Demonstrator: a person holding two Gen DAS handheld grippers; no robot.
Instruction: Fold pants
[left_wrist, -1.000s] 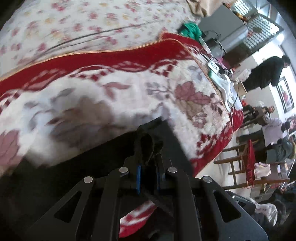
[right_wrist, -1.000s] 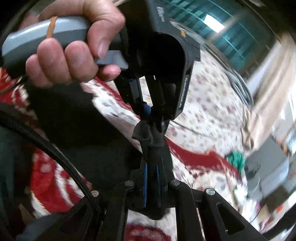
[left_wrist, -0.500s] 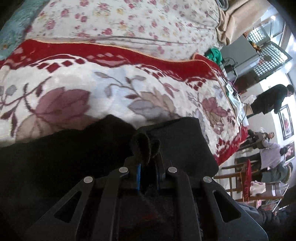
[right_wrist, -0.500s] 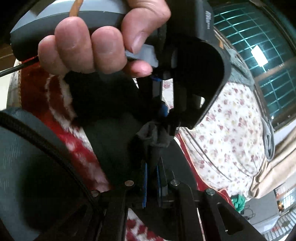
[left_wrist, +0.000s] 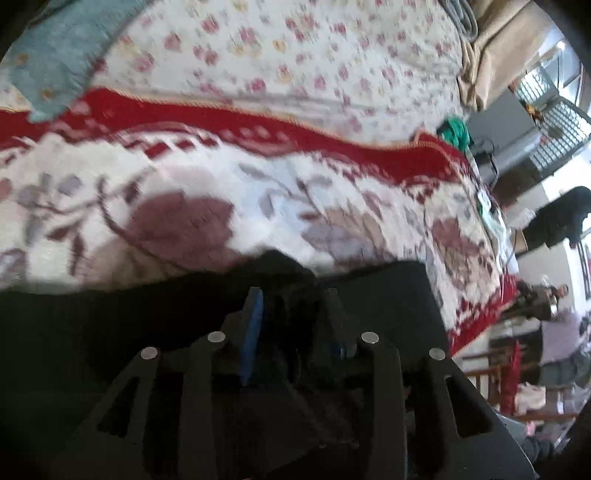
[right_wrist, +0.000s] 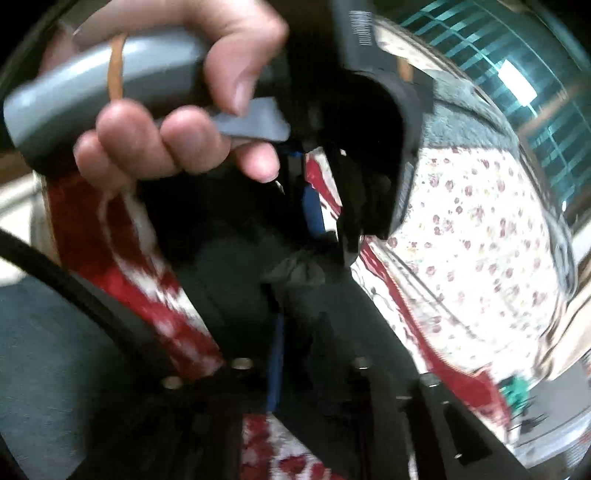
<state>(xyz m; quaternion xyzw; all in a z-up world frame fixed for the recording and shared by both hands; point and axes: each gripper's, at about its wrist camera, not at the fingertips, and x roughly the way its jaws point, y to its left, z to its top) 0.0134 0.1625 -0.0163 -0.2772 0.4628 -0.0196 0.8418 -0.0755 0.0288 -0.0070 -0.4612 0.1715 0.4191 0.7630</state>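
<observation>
The black pants (left_wrist: 110, 332) lie on the red-and-cream blanket (left_wrist: 184, 184) and fill the lower part of the left wrist view. My left gripper (left_wrist: 291, 299) sits low over their folded edge; its jaws are opening, with loose black cloth between the blue pads. In the right wrist view my right gripper (right_wrist: 303, 325) is also opening, and a bunched tip of the pants (right_wrist: 295, 269) lies just past its fingers, no longer pinched. Directly ahead of it a hand (right_wrist: 166, 140) holds the left gripper (right_wrist: 328, 206), jaws parted over the same edge.
A flowered sheet (left_wrist: 295, 55) covers the bed beyond the blanket, with a teal cloth (left_wrist: 55, 66) at the top left. A green item (left_wrist: 458, 129) lies at the bed's far corner. People (left_wrist: 561, 221) and wooden chairs (left_wrist: 498, 369) are at the right. A barred window (right_wrist: 480, 55) is behind.
Both grippers carried the pinched pants edge across the blanket and lowered it. Their jaws, shut on the cloth before, now stand apart and the fabric rests on the bed.
</observation>
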